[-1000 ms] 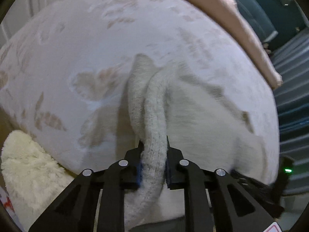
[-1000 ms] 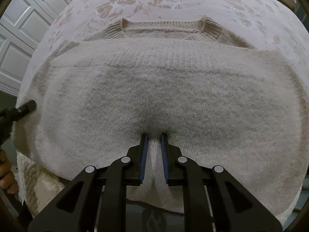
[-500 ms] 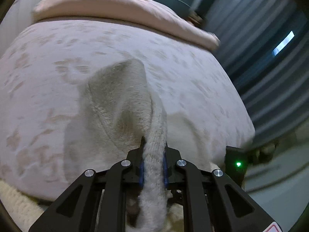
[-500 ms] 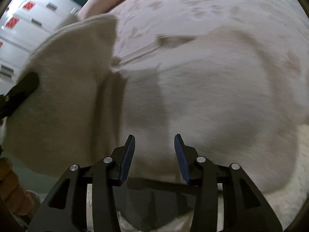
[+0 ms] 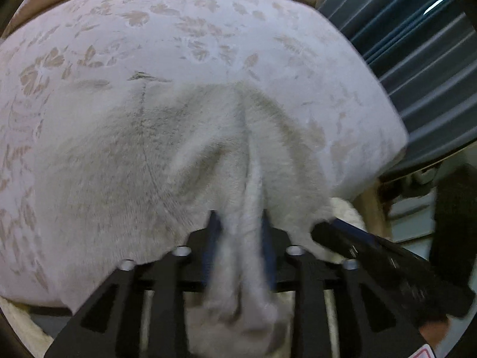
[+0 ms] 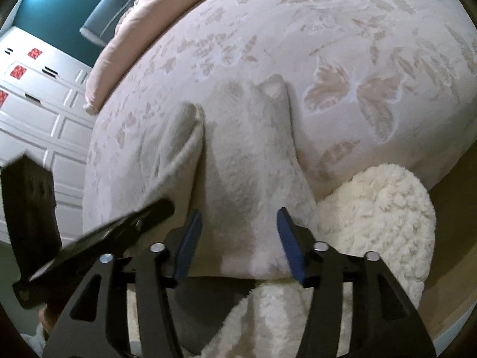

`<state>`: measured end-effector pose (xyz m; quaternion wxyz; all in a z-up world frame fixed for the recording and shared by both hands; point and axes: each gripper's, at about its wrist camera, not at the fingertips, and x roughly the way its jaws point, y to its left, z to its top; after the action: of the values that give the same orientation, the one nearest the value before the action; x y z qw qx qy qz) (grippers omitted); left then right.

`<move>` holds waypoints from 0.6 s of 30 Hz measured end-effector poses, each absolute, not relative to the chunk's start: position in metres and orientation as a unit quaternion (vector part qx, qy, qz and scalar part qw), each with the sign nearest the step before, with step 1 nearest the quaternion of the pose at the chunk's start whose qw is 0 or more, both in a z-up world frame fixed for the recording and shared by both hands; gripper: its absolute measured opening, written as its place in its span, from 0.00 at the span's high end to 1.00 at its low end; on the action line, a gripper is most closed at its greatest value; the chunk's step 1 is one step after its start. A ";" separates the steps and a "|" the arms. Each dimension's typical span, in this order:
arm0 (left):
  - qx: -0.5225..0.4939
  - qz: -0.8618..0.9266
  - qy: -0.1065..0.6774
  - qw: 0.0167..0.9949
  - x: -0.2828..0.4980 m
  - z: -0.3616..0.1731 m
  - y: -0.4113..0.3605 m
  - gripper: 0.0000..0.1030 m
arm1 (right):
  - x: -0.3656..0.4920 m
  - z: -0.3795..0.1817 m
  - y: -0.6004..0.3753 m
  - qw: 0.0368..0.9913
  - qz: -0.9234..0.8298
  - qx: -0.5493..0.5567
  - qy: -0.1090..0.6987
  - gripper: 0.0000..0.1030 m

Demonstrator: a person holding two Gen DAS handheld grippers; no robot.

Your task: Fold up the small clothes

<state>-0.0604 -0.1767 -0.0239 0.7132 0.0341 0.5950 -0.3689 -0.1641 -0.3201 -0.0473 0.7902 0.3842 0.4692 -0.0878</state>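
A cream knit sweater (image 5: 134, 161) lies folded on the leaf-patterned bed cover (image 5: 208, 29), near its front edge. In the left wrist view a bunched fold of it runs between the jaws of my left gripper (image 5: 238, 226), which are opening; the blurred pads look slack on the cloth. In the right wrist view the sweater (image 6: 244, 155) is a narrow folded shape with a sleeve fold on its left. My right gripper (image 6: 237, 223) hovers over its near edge with jaws opening wide and nothing pinched. Each gripper shows in the other's view as a dark bar, close alongside.
A fluffy white cushion or rug (image 6: 381, 208) sits below the bed's front edge on the right. A pink duvet (image 6: 125, 35) lies along the far side of the bed. White wardrobe doors (image 6: 38, 89) stand to the left; a dark slatted wall (image 5: 417, 44) to the right.
Both grippers swung sideways along the bed, carrying the sweater's edge over into a fold. The right jaws let go and spread wide. The left jaws widened around their fold.
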 end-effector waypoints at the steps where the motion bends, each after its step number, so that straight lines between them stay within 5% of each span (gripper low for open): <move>1: 0.028 -0.366 0.592 0.718 -0.062 -0.014 -0.170 0.45 | -0.163 -0.046 -0.321 0.790 -0.082 0.390 0.466 0.47; 8: 0.029 -0.322 0.569 0.756 -0.069 0.014 -0.108 0.34 | -0.121 -0.050 -0.313 0.767 0.000 0.435 0.471 0.30; 14: 0.021 -0.254 0.595 0.762 -0.065 -0.005 -0.066 0.34 | -0.085 -0.077 -0.278 0.740 0.008 0.403 0.539 0.30; 16: 0.007 -0.240 0.599 0.764 -0.063 -0.006 -0.056 0.34 | -0.074 -0.078 -0.264 0.742 0.009 0.381 0.552 0.48; 17: 0.004 -0.235 0.599 0.766 -0.063 -0.005 -0.053 0.34 | -0.070 -0.073 -0.256 0.750 0.016 0.364 0.552 0.72; 18: 0.002 -0.230 0.598 0.768 -0.062 -0.004 -0.052 0.34 | -0.068 -0.061 -0.251 0.766 0.025 0.348 0.541 0.84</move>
<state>-0.0619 -0.0515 -0.0045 0.7680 0.0021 0.5976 -0.2304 -0.0676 -0.2507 -0.0608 0.7657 0.3477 0.5406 0.0250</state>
